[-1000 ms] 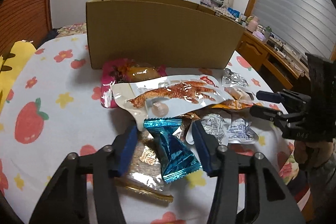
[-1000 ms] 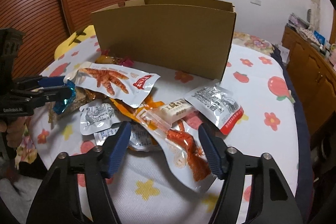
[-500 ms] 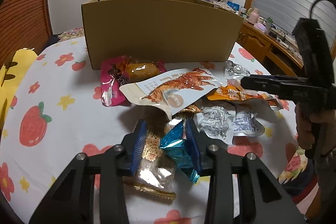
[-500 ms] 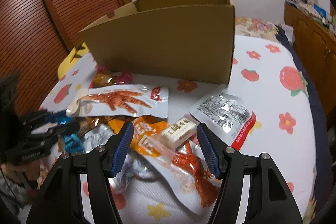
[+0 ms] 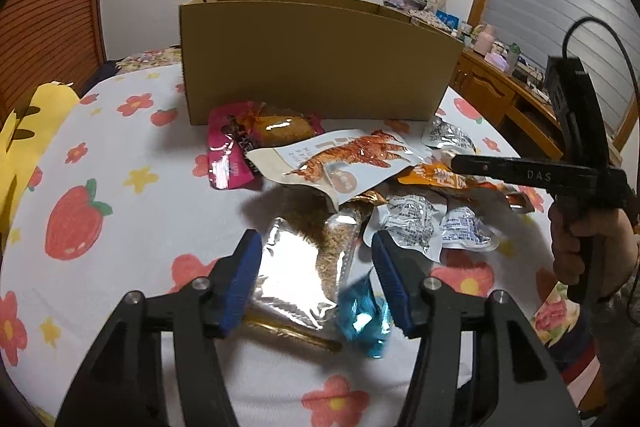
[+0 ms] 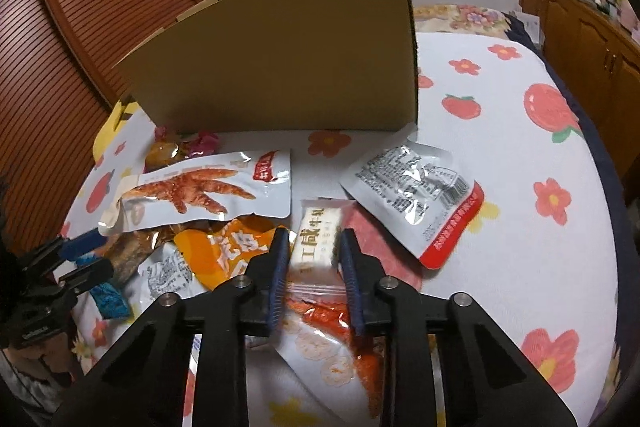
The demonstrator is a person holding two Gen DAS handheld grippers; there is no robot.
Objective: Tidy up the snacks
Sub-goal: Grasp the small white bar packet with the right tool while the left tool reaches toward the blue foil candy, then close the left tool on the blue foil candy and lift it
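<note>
My left gripper [image 5: 316, 237] is low over the snack pile, its jaws opening. A blue candy wrapper [image 5: 362, 315] lies loose and blurred by its right finger, no pad pressing on it. A silver-and-brown pouch [image 5: 312, 259] lies under the gap. My right gripper [image 6: 315, 233] is closing, and its pads touch both sides of a white nougat bar [image 6: 318, 243] lying on a shrimp packet [image 6: 332, 331]. A tall cardboard box [image 5: 316, 67] [image 6: 288, 59] stands behind the pile. The right gripper [image 5: 456, 161] shows from the side in the left wrist view.
A chicken-foot pouch [image 5: 352, 159] [image 6: 200, 191], a pink packet [image 5: 236, 147], an orange packet [image 6: 224, 251], small silver sachets [image 5: 420, 223] and a silver-and-red pouch [image 6: 416, 195] lie on the floral tablecloth [image 6: 520, 267]. Wooden cabinets [image 6: 580, 19] stand to the right. A hand [image 5: 588, 239] holds the right gripper.
The left gripper closed on the blue candy, then opened, and the candy dropped beside its right finger. The right gripper rolled, came in over the white bar and closed on it.
</note>
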